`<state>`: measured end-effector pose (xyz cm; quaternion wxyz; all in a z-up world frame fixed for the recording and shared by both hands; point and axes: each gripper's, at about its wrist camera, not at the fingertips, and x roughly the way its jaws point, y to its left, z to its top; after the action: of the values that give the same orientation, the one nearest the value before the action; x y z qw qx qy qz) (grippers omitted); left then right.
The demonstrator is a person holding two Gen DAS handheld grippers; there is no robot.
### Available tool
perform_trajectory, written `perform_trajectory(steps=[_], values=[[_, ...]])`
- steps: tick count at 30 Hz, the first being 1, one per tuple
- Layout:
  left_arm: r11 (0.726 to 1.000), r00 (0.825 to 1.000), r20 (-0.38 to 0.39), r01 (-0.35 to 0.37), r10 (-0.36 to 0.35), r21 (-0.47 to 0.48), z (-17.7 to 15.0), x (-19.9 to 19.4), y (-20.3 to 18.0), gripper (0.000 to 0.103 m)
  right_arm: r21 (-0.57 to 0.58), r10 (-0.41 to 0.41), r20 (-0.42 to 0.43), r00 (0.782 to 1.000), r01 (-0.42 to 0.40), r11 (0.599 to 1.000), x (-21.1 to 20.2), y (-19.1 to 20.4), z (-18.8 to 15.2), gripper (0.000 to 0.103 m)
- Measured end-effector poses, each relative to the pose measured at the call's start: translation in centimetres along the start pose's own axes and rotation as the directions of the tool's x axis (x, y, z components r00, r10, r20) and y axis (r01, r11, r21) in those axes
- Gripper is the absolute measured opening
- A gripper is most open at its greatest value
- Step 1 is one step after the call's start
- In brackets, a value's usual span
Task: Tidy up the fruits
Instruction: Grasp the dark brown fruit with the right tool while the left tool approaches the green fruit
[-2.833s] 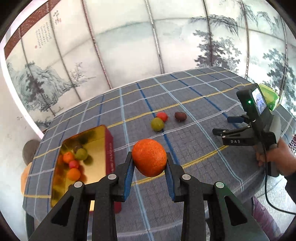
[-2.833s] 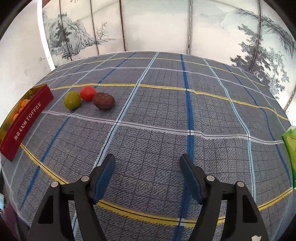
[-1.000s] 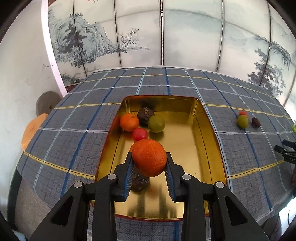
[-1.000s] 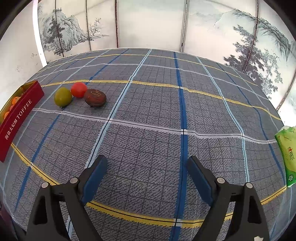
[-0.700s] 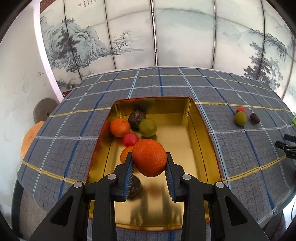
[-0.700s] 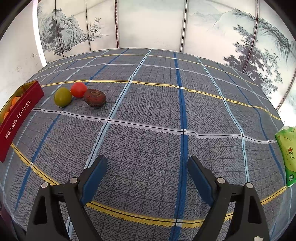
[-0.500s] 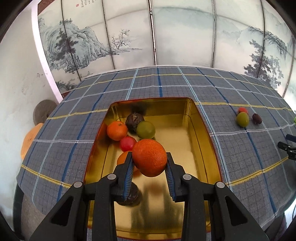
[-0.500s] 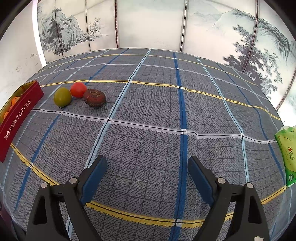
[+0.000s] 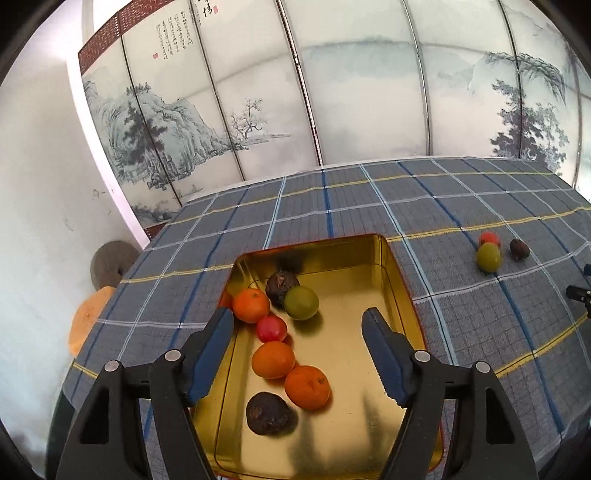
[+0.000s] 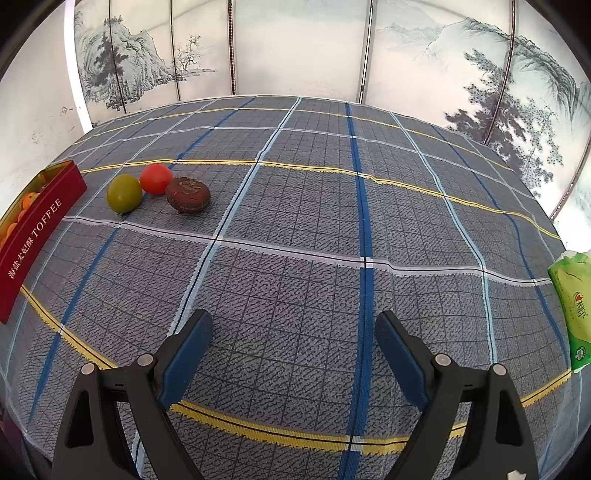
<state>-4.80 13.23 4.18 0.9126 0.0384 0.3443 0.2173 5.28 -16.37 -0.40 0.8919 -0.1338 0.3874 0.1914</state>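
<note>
Left wrist view: the left gripper hangs over the gold tin, its jaws having just been opening; they now stand well apart with nothing between the pads. Below and between the jaws lie seven fruits in the tin: an orange nearest the jaws, a second orange touching it, a dark brown fruit just beside both, a small red fruit, a third orange by the left pad, a green fruit and another dark fruit at the far end. Only this view shows the tin's interior. Far right of the jaws, on the plaid tablecloth, sit three loose fruits.

Right wrist view: the right gripper is wide open and empty above bare cloth. Ahead and to the left of its jaws lie the loose green fruit, the red fruit touching it, and the brown fruit just beside the red one. Only this view shows the tin's red outer wall, lettered "TOFFEE" after Chinese characters too small to read, and a green tissue pack at the right edge, its print illegible.

Calligraphy on the folding screen in the left view cannot be read.
</note>
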Motion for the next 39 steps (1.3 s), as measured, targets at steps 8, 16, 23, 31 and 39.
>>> perform_trajectory(steps=[8, 16, 23, 31, 39], values=[[1.0, 1.0, 0.003, 0.003, -0.003, -0.009, -0.1, -0.7, -0.2, 0.073, 0.001, -0.002, 0.0, 1.0, 0.002, 1.0, 0.0, -0.1, 0.0, 0.088], [1.0, 1.0, 0.001, 0.01, -0.01, 0.0, -0.4, -1.3, -0.9, 0.073, 0.001, -0.003, 0.0, 1.0, 0.003, 1.0, 0.0, 0.0, 0.0, 0.088], [1.0, 1.0, -0.002, 0.02, -0.02, 0.003, -0.5, -1.5, -1.0, 0.073, 0.016, 0.008, -0.009, 1.0, -0.008, 1.0, 0.0, -0.4, 0.0, 0.089], [0.998, 0.999, 0.004, 0.051, -0.051, 0.023, -1.0, -2.7, -1.1, 0.073, -0.052, 0.089, 0.005, 0.996, -0.089, 0.995, -0.4, 1.6, 2.3, 0.062], [0.996, 0.996, -0.001, 0.089, -0.089, 0.02, -0.9, -3.9, -1.3, 0.073, -0.22, 0.168, 0.04, 0.985, -0.155, 0.963, 1.7, 6.1, 6.3, 0.061]])
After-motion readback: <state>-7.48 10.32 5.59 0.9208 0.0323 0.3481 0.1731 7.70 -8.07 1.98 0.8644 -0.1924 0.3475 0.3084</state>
